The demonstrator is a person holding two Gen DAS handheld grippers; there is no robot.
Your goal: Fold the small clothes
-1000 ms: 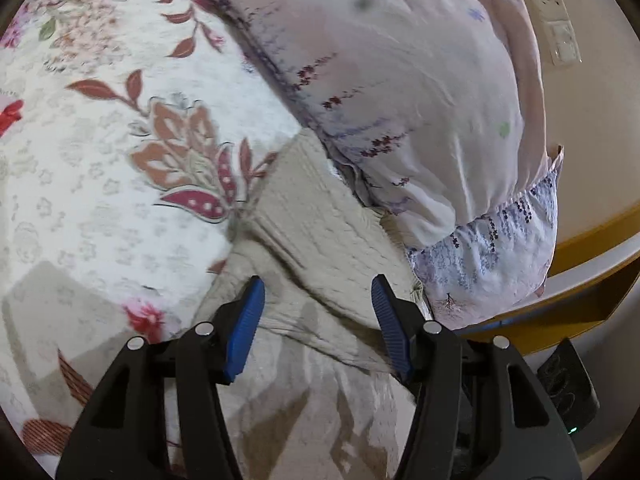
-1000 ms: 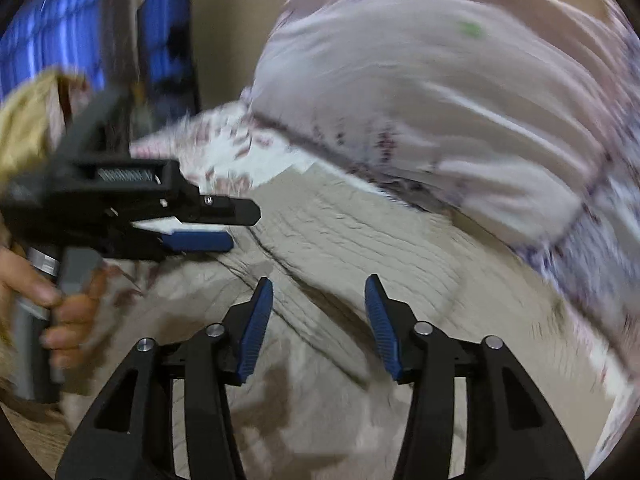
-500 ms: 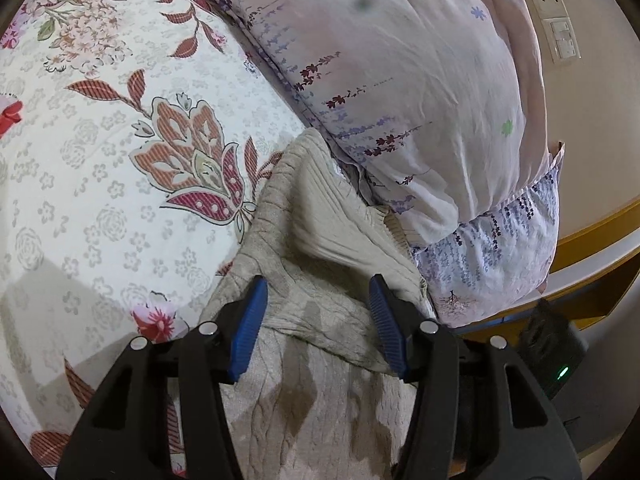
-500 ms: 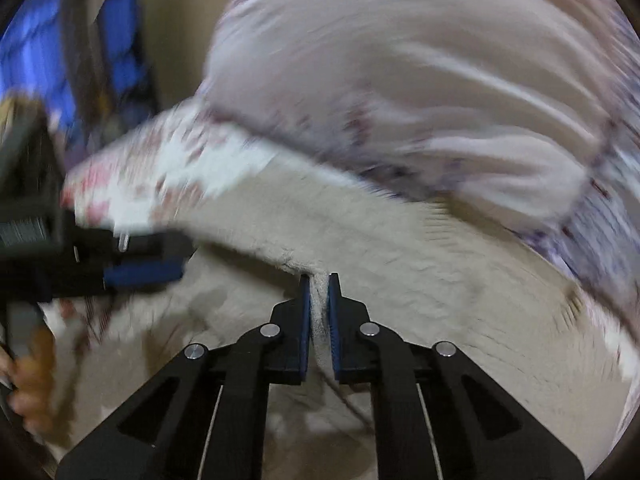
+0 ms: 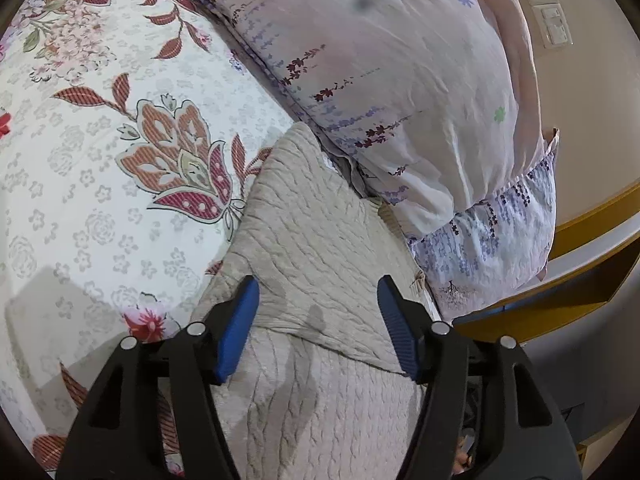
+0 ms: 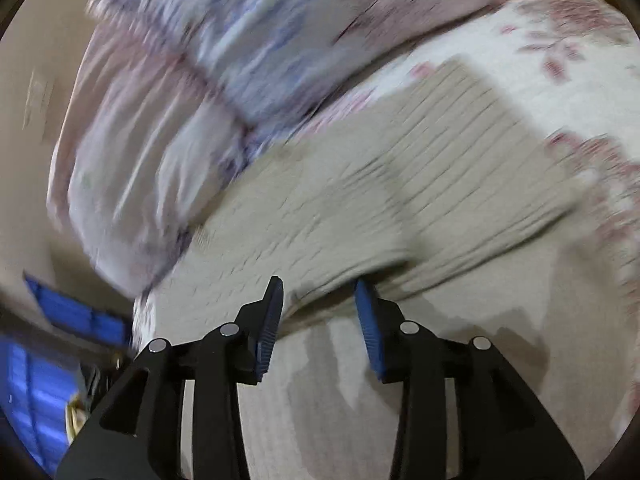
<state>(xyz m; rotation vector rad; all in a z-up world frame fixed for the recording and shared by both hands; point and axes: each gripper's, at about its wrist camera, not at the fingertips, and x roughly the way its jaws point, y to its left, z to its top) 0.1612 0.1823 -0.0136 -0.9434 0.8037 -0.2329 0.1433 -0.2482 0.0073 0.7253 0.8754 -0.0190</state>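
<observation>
A beige cable-knit garment (image 5: 316, 248) lies on the floral bedsheet (image 5: 80, 168), with one part folded over the rest and its far end against the pillows. My left gripper (image 5: 316, 300) is open and empty, its blue pads hovering over the fold edge. In the blurred right wrist view the same garment (image 6: 400, 184) lies flat with a folded flap. My right gripper (image 6: 318, 304) is open and empty just above the flap's edge.
Two pale floral pillows (image 5: 400, 80) are stacked at the head of the bed, also showing in the right wrist view (image 6: 192, 92). A wooden bed frame (image 5: 592, 264) and a wall socket plate (image 5: 548, 12) lie to the right. Blue window light (image 6: 44, 360) shows lower left.
My right gripper shut on the garment half a second ago, swung round and has now opened, letting it go. My left gripper stayed open and shifted slightly over the fold.
</observation>
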